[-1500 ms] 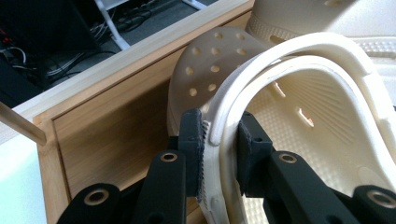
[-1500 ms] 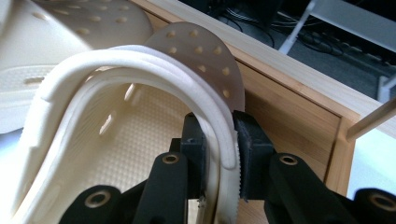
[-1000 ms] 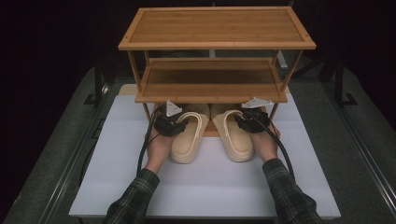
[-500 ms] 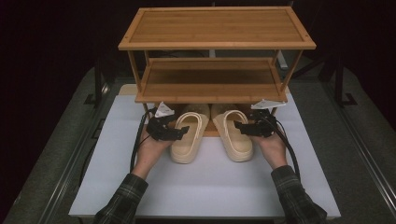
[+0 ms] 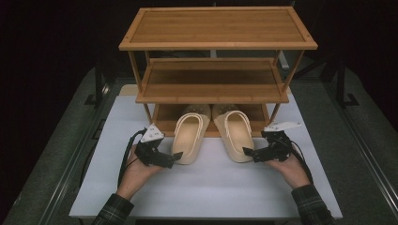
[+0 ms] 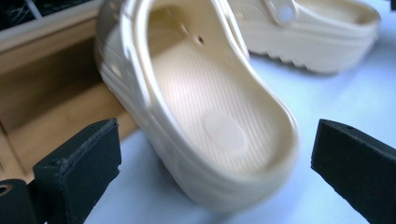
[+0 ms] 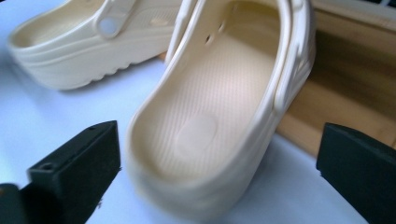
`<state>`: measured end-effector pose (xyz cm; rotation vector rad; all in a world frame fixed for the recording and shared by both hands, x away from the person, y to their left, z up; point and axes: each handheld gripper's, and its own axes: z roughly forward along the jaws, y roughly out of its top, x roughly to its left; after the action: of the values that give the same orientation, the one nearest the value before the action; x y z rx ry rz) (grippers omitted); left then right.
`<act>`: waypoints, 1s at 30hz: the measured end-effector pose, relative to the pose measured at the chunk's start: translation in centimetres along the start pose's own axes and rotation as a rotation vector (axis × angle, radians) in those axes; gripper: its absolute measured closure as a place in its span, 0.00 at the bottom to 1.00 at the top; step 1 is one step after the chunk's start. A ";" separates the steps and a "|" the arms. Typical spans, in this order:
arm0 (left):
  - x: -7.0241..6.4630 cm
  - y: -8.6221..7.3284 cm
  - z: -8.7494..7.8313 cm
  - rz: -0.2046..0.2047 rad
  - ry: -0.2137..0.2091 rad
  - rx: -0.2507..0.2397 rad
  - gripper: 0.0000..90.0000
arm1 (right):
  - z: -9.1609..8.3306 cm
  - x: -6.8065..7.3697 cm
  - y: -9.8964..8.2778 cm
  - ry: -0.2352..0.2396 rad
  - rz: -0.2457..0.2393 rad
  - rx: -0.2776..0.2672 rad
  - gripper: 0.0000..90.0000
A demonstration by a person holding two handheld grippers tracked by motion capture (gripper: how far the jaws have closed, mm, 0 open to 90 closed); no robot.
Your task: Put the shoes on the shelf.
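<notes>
**Letting go of a pair of cream clogs at the foot of a shoe rack**

I stand at a white table (image 5: 202,187) holding a two-jaw gripper in each hand. In front of me is a three-tier bamboo shoe rack (image 5: 216,89). Two cream clogs lie side by side, toes tucked under the lowest shelf, heels pointing toward me on the table.

My left gripper (image 5: 174,159) sits just beside the heel of the left clog (image 5: 190,138). Its jaws have just been opening and now stand wide. In the left gripper view the clog's heel (image 6: 219,135) lies ahead between the two black jaws, touching neither. I hold nothing there.

My right gripper (image 5: 248,153) mirrors it at the heel of the right clog (image 5: 237,136). Its jaws have just been opening too and stand fully apart. In the right gripper view the heel (image 7: 205,126) lies ahead between the jaws, free of both pads.

I judge the placing done and the step in hand to be the release. To do it well I would keep both sets of jaws wide and draw straight back along each clog's length, level with the table, so that no pad catches a heel rim and drags a clog out of line with its partner.
</notes>
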<state>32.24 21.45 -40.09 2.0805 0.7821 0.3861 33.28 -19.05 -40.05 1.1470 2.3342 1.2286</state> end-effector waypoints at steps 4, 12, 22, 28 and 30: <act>-0.3 -1.2 0.5 -0.007 -0.032 0.035 0.01 | -0.2 0.1 -1.6 0.014 0.004 0.020 0.00; -0.8 -2.4 3.1 0.025 -0.044 0.109 0.01 | 1.9 0.4 -2.6 0.050 -0.009 0.072 0.00; -0.7 -2.2 3.9 0.007 -0.034 0.074 0.00 | 3.2 0.8 -2.5 0.034 -0.028 0.082 0.00; -0.6 -1.6 4.6 -0.016 -0.031 0.065 0.00 | 3.8 0.8 -2.3 0.042 -0.016 0.068 0.00; -0.6 -1.4 4.7 -0.026 -0.031 0.057 0.00 | 3.9 0.9 -2.1 0.041 -0.013 0.068 0.00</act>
<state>33.68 18.74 -44.01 2.1218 0.8091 0.3195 33.73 -16.81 -43.95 1.1363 2.4277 1.1874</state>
